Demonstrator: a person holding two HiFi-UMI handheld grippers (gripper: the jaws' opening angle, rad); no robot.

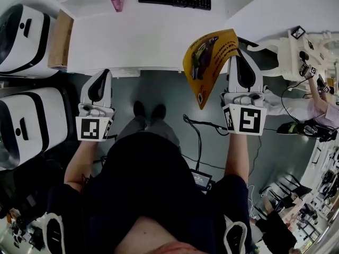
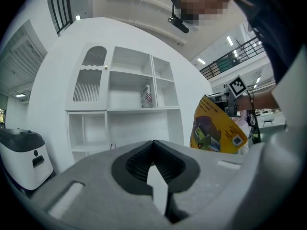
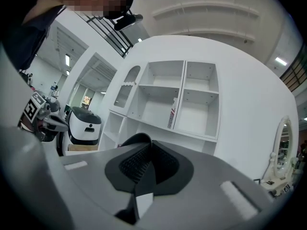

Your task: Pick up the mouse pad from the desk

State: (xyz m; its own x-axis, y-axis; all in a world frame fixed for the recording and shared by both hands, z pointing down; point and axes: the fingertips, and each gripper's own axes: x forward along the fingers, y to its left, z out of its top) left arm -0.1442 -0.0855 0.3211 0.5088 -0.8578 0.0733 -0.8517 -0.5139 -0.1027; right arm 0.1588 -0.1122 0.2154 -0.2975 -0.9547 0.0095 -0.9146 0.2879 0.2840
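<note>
Mouse pad (image 1: 211, 57) hangs clear of the white desk (image 1: 148, 36), clamped in my right gripper (image 1: 237, 57); that dark sliver between the jaws is probably its edge. My left gripper (image 1: 104, 74) is pressed together, empty.

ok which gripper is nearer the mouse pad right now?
Right. The right gripper is shut on the edge of the yellow mouse pad, holding it up in front of the desk. The left gripper is empty, off to the pad's left, near the desk's front edge.

Bright, even light — fisheye-warped edges
</note>
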